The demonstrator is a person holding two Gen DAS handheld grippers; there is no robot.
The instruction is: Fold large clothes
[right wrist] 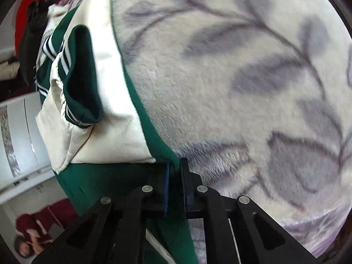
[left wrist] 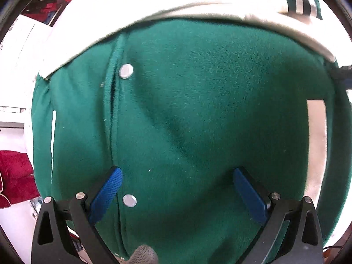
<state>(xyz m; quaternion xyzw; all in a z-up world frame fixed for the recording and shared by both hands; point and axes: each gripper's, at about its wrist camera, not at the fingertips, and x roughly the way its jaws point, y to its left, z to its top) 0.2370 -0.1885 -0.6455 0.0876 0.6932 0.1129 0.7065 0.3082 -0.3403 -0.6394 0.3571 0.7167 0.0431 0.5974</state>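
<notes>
Blue-padded, black-framed left gripper hovering with jaws spread wide over one green fleece varsity jacket, nothing caught between the two pads. Black-framed right gripper pinching the jacket's green edge, jaws nearly closed on the fabric. Counting outward in the left wrist view: two round silver snap buttons sitting along the front placket, one near the left pad and one further up; two pale pocket welts, a thin one at the left and a broad cream one at the right. Lying flat and filling most of that view, the green body showing soft creases. Folding across the top, cream sleeves ending in dark green ribbed cuffs with white stripes. Spreading beneath the jacket, one plush cream blanket printed with grey leaves. Showing at the edges, red garments.
</notes>
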